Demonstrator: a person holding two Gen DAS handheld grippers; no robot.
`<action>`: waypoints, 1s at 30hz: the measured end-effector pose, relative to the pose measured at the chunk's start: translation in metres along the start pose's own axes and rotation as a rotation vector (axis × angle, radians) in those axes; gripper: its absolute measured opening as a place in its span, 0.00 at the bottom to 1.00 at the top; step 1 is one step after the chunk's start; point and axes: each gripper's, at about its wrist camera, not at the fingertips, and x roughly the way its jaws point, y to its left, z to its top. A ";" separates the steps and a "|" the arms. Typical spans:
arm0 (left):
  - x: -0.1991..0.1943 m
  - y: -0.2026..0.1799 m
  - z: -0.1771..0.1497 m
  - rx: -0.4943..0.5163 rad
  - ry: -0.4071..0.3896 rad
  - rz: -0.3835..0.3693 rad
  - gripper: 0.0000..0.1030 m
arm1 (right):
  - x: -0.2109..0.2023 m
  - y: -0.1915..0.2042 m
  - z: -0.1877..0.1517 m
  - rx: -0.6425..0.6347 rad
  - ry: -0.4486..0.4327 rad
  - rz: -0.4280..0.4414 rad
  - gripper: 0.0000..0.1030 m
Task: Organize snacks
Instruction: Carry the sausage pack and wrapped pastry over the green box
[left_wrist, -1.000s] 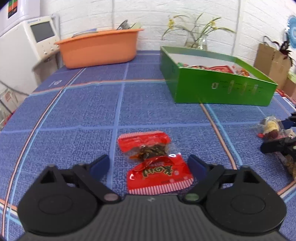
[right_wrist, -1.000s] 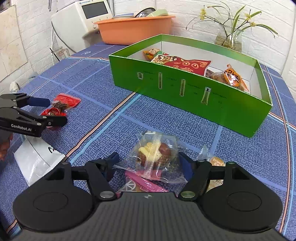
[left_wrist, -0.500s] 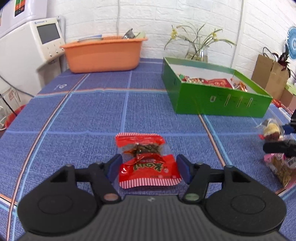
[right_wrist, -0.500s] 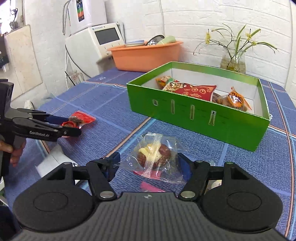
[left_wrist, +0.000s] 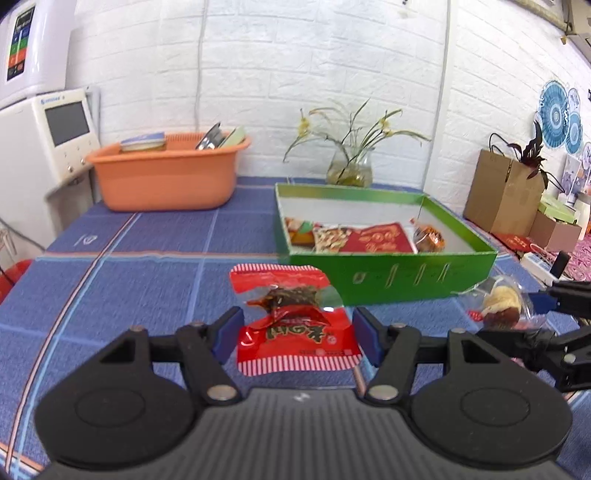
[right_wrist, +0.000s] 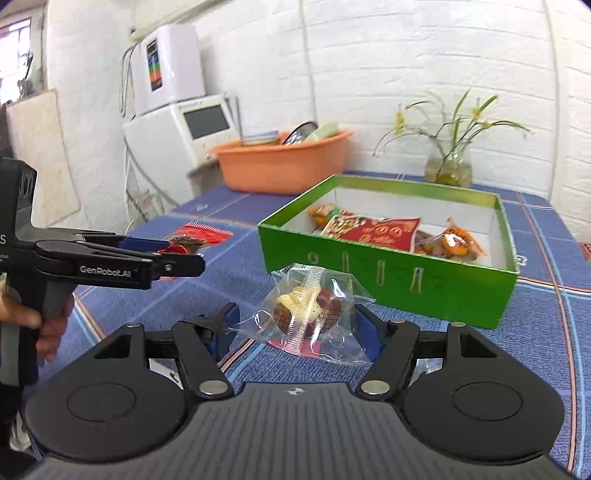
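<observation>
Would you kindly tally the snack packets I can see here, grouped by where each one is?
In the green box: 4
In the left gripper, red packet: 1
In the right gripper, clear packet: 1
Total: 6

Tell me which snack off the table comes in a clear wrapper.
The clear-wrapped pastry in the right gripper. The other lifted snack, the red packet in the left gripper, is mostly opaque red foil.
</observation>
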 end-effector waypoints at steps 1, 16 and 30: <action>0.001 -0.004 0.002 0.002 -0.010 -0.001 0.62 | -0.002 -0.001 0.000 0.006 -0.008 -0.008 1.00; 0.007 -0.051 0.040 0.072 -0.107 -0.009 0.63 | -0.033 -0.019 0.020 0.060 -0.155 -0.145 1.00; 0.029 -0.061 0.085 0.075 -0.188 0.035 0.64 | -0.020 -0.015 0.073 0.002 -0.339 -0.214 1.00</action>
